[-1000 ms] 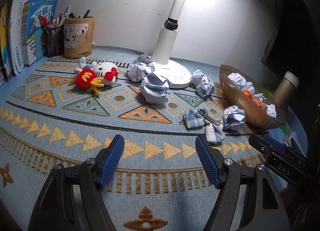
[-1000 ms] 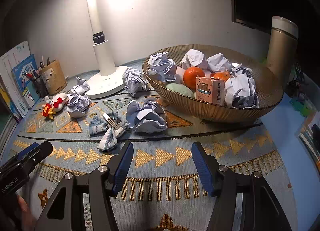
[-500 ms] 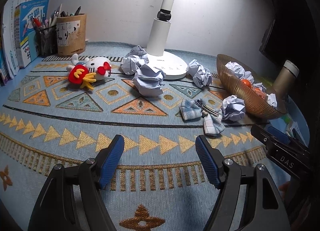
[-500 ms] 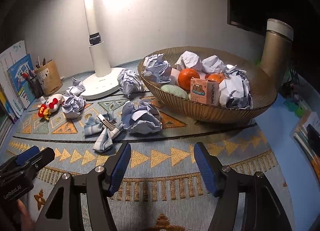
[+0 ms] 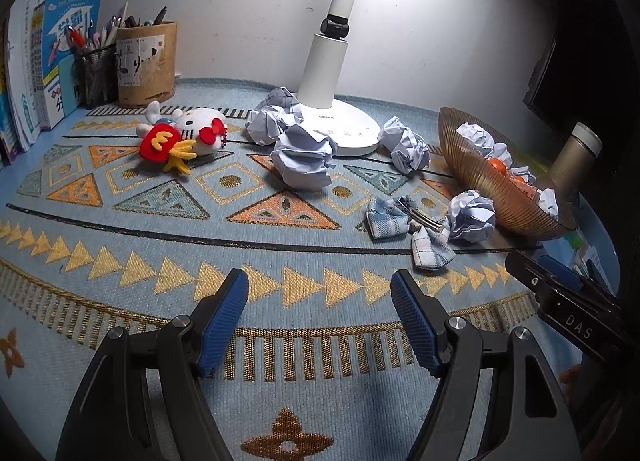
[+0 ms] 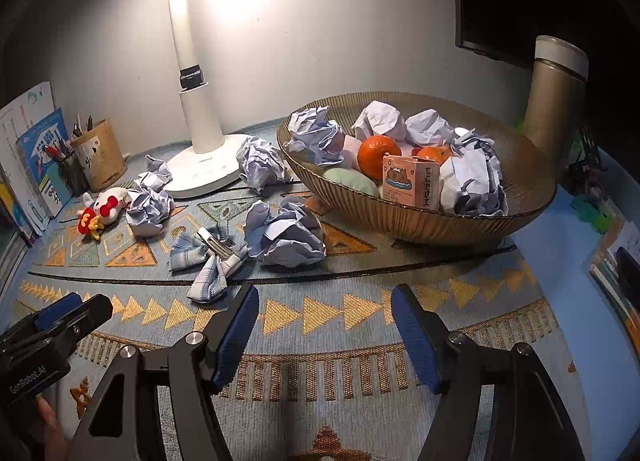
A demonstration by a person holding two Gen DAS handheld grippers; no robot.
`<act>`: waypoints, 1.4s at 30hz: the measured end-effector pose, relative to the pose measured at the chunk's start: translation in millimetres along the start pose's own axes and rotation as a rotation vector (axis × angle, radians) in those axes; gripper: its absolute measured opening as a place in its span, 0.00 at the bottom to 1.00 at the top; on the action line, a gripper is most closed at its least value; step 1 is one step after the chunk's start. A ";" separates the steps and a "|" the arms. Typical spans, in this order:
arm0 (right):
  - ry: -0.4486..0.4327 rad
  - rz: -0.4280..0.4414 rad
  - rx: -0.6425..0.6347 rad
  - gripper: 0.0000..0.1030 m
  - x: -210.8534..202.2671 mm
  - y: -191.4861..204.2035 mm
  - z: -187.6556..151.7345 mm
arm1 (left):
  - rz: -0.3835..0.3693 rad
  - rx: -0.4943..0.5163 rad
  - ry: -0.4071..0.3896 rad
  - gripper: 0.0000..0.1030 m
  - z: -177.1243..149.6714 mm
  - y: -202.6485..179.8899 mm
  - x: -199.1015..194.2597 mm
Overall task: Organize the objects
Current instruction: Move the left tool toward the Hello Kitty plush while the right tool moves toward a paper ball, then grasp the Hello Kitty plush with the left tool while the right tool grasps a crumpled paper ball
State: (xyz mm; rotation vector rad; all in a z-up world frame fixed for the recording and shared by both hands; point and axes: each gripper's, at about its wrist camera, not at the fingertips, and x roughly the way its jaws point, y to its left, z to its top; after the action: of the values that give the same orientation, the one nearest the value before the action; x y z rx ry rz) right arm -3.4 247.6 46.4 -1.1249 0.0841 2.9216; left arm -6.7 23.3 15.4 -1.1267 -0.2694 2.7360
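Your left gripper hangs low over the near part of the mat, blue pads wide apart, nothing btwn them. Your right gripper sits the same way: low, level, jaws spread, empty. Each one shows at the edge of the other's view, so they're side by side.

Surface is a blue woven mat w/ orange and gold triangles, set against a white wall. A white desk lamp stands at the far middle, lit. Far left: pen holder and books. Far right: ribbed gold bowl w/ oranges, a small pink carton and several paper wads inside; a gold flask stands behind it.

Nearest your right gripper: a crumpled paper ball, ahead and a bit left, just beside a plaid cloth w/ a metal clip. Another paper ball lies well ahead of your left gripper, near the lamp base. The plush cat toy lies far left, well apart from both.
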 end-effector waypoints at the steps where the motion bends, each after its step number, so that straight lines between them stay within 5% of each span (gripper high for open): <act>1: -0.001 -0.002 -0.001 0.68 0.0 0.2 -0.1 | 0.001 0.000 0.000 0.70 0.0 0.1 -0.1; 32: -0.021 -0.030 -0.085 0.73 0.7 14.1 -0.7 | 0.008 -0.048 -0.014 0.70 1.1 10.9 -7.4; 36: 0.011 0.095 -0.105 0.73 -0.7 35.0 8.4 | 0.021 -0.076 -0.001 0.70 10.1 34.1 -18.0; 42: 0.088 0.261 -0.131 0.73 22.1 104.2 46.6 | 0.212 0.014 -0.051 0.70 56.7 69.6 -23.4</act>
State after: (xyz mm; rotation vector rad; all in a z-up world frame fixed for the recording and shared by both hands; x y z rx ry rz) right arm -54.0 145.9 71.0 -1.3590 0.0430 3.1436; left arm -36.6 -55.1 54.9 -1.1432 -0.1448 2.9489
